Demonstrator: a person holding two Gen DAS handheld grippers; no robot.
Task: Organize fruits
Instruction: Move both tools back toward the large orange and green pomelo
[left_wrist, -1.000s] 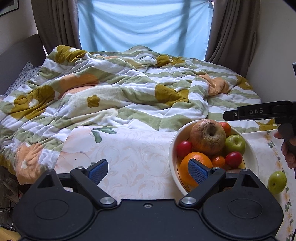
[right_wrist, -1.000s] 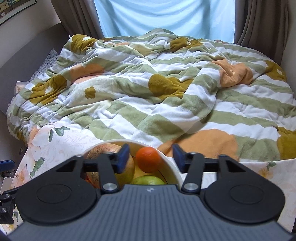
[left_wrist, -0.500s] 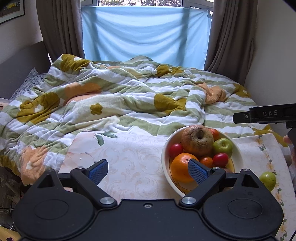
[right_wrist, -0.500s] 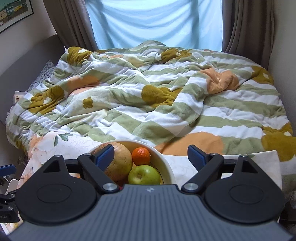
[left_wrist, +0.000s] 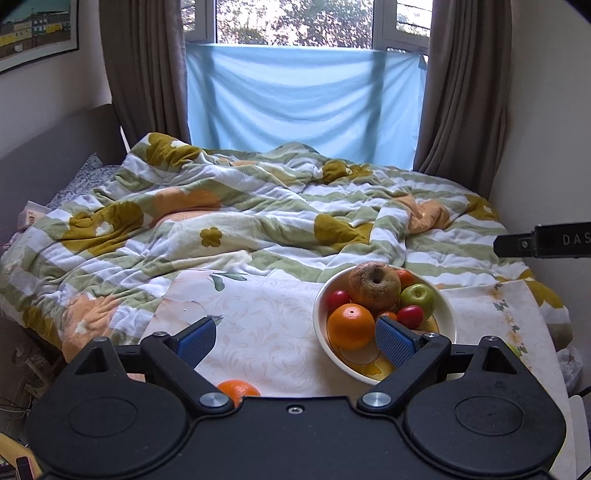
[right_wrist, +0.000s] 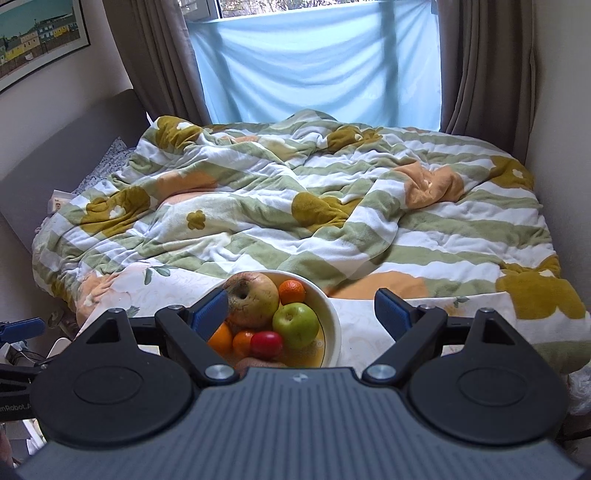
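Observation:
A cream bowl (left_wrist: 448, 314) sits on a floral cloth (left_wrist: 266, 325) on the bed. It holds a large brownish apple (left_wrist: 373, 286), an orange (left_wrist: 351, 326), a green apple (left_wrist: 417, 297), red fruits (left_wrist: 410, 316) and small mandarins. A loose orange (left_wrist: 236, 390) lies on the cloth just under my left gripper. My left gripper (left_wrist: 295, 341) is open and empty, above the cloth left of the bowl. My right gripper (right_wrist: 301, 312) is open and empty, above the bowl's (right_wrist: 332, 321) right rim. The right gripper's body also shows in the left wrist view (left_wrist: 543, 243).
A rumpled green, white and orange striped blanket (left_wrist: 258, 221) covers the bed behind the cloth. A blue-covered window (left_wrist: 303, 99) and brown curtains stand behind. Walls close in on the right and left. The cloth's right edge drops off beside the bowl.
Both grippers have pulled back and up from the bowl. The right gripper's jaws have opened wider. A loose orange has come into the left wrist view; the green fruit at right has gone out of sight.

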